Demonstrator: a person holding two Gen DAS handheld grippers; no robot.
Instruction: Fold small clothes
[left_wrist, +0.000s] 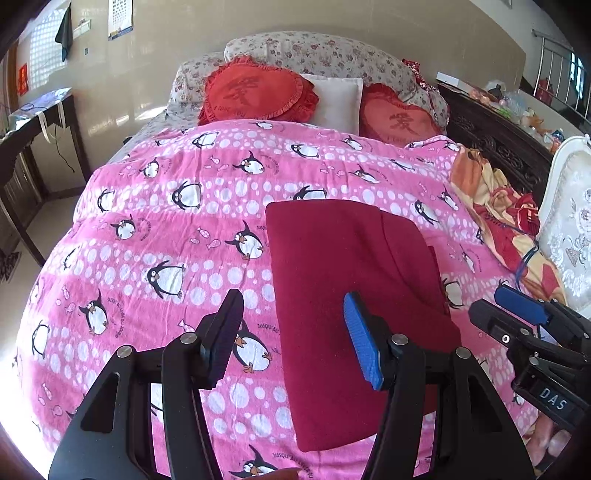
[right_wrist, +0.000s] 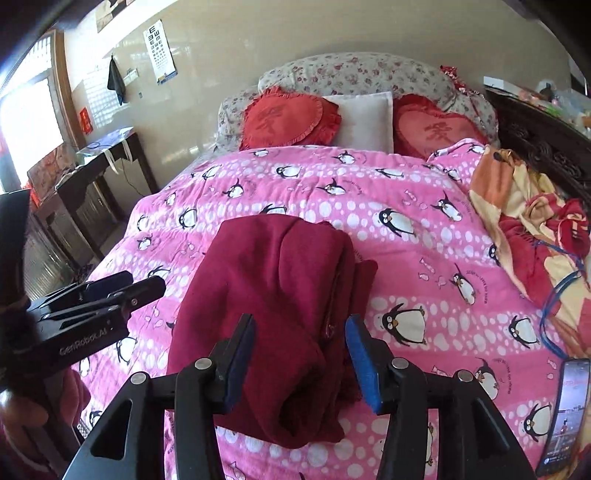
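- Left wrist view: my left gripper (left_wrist: 293, 332) sits at the bottom centre of the frame, its fingers spread with nothing between them, hanging above the quilt (left_wrist: 155, 229).
- The garment (left_wrist: 354, 295) is dark red, folded into a flat, neat rectangle running from the middle of the frame down to the lower centre; its left edge is straight, and a second layer shows along its right side.
- It lies on the pink penguin quilt, with my right finger's blue pad over its lower part.
- My right gripper (left_wrist: 487, 306) enters from the lower right edge, just beside the garment's right edge.
- Right wrist view: my right gripper (right_wrist: 301, 349) is at the bottom centre, jaws apart; the garment's (right_wrist: 273, 302) near end bulges up between the fingers, but I cannot tell if the pads touch it.
- Here the garment looks thicker and rumpled, with stacked layers and a seam down its right side.
- Only this view shows a phone (right_wrist: 565, 413) at the lower right, lying on the quilt (right_wrist: 424, 258), and an eye chart (right_wrist: 159, 51) at the upper left.
- My left gripper (right_wrist: 147, 286) shows at the left edge, beside the garment.
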